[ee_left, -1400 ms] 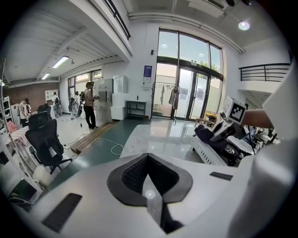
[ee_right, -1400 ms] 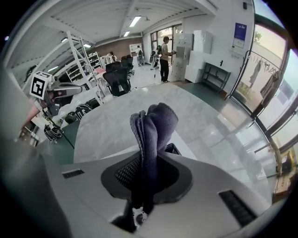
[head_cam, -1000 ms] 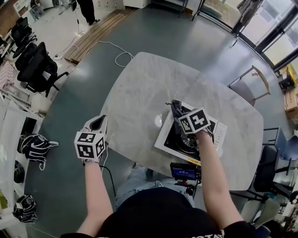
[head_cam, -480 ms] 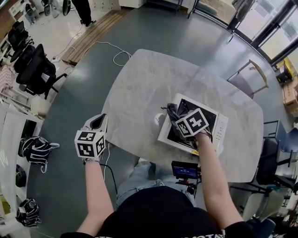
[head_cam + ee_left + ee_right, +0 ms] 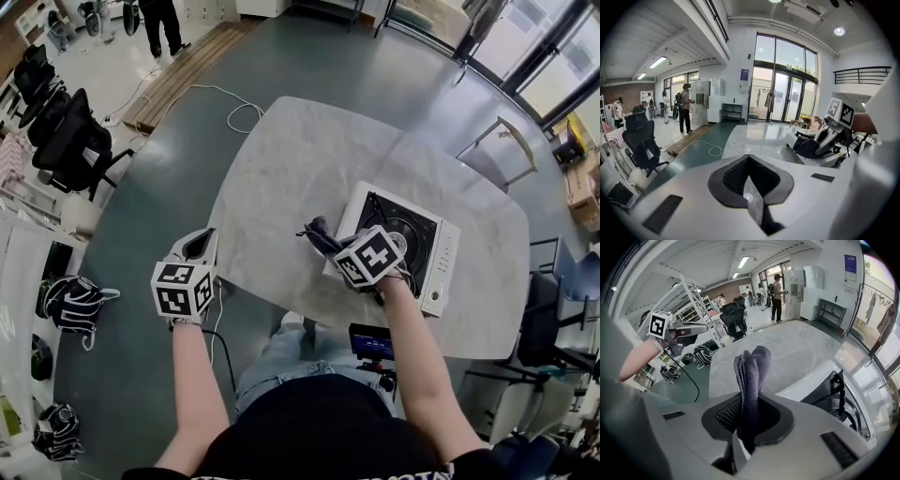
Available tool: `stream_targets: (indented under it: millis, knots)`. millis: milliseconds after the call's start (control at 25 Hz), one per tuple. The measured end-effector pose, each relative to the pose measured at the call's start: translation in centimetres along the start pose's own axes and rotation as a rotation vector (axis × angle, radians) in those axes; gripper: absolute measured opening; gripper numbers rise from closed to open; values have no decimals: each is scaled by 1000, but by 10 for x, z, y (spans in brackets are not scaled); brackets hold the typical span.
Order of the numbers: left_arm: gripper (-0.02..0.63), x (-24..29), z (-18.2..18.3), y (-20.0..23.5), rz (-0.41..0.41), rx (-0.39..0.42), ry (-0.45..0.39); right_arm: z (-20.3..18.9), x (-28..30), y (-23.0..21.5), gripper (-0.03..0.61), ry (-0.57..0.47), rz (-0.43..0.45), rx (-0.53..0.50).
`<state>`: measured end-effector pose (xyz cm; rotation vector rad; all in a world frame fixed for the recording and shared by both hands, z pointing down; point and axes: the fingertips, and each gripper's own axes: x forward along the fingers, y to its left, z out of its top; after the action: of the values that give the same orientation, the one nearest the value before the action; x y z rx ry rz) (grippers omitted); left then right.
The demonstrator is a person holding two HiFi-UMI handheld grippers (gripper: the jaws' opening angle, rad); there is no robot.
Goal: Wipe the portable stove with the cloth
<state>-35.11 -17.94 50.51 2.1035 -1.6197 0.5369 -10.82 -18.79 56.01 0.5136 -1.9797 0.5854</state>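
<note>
Grey marble tabletop (image 5: 281, 178) carried the portable stove (image 5: 417, 239) on its near right part. I saw the dark cloth (image 5: 751, 373) pinched in my right gripper (image 5: 330, 246) at the stove's left edge, over the tabletop. My left gripper (image 5: 748, 180) hung off the table's near left edge, jaws pressed together on nothing, well apart from the stove.

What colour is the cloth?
The cloth is dark bluish grey, clearest in the right gripper view.
</note>
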Motion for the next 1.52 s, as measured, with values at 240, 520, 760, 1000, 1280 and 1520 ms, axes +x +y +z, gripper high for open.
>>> stream_targets:
  millis: [240,520,760,1000,1280,1520]
  knots:
    - [6,-2,-6,11,2,-17,-2,0,0,36,67,-14,119,28]
    - [6,16,2,0,-50,-4,-8,-22,-1,45,67,-20,152,104]
    - [6,29,6,-17,-100,19,-3,-37,-16,46,67,-11,147,84]
    - [6,38,12,-27,-135,46,2,-48,-32,59,67,-43,162,-57]
    - [6,48,13,-37,-166,71,11,-61,-42,36,67,-95,79,76]
    - [6,53,15,-47,-176,86,21,-71,-30,-3,67,-74,-50,211]
